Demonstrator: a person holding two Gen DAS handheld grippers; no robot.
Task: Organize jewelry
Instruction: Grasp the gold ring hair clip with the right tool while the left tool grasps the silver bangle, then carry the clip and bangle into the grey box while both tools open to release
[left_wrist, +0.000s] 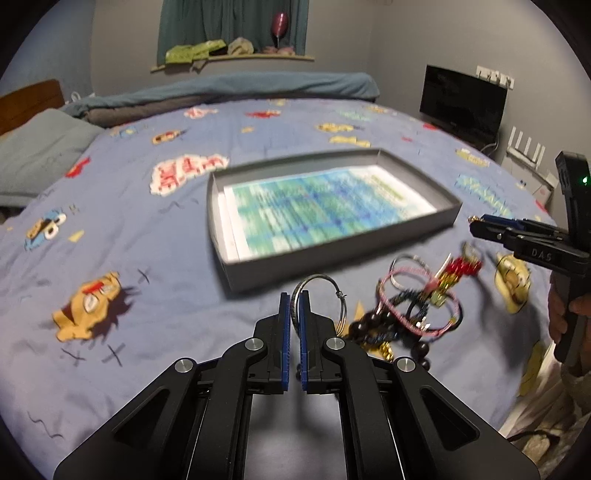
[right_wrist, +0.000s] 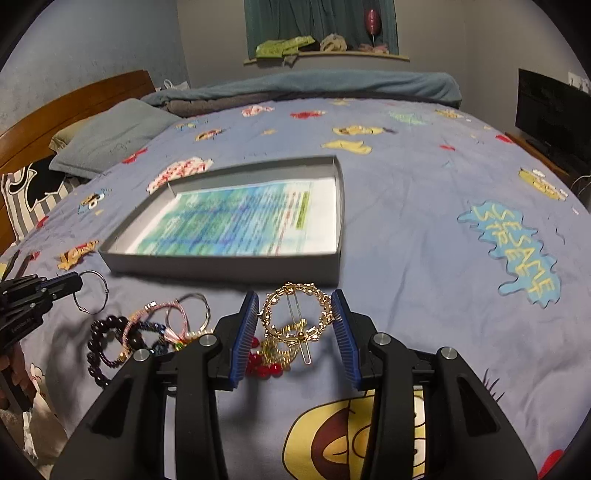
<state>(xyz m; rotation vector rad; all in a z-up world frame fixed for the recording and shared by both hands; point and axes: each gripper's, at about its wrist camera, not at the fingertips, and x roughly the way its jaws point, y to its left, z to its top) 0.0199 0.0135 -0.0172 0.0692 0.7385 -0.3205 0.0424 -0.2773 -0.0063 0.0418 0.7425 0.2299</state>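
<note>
Right wrist view has the gold wreath-shaped hair clip (right_wrist: 293, 321) framed between the blue pads of the right claw (right_wrist: 295, 332), which look clamped on its two sides, the clip seemingly lifted just clear of the bedspread (right_wrist: 406, 221). At about 8 o'clock from it lies the remaining heap of jewelry (right_wrist: 147, 332): a dark bead bracelet (right_wrist: 107, 347), pink and silver bangles, and red beads just below the clip. At 9 o'clock the left claw (left_wrist: 294, 314) has its pads together on a thin wire bangle (left_wrist: 325, 291), held above the bed. The grey tray (right_wrist: 221, 266), lined with a printed sheet, sits at 12 o'clock and holds no jewelry yet. By my reading the sorting is only starting: two pieces are picked up, none placed, and most of the heap is left.
</note>
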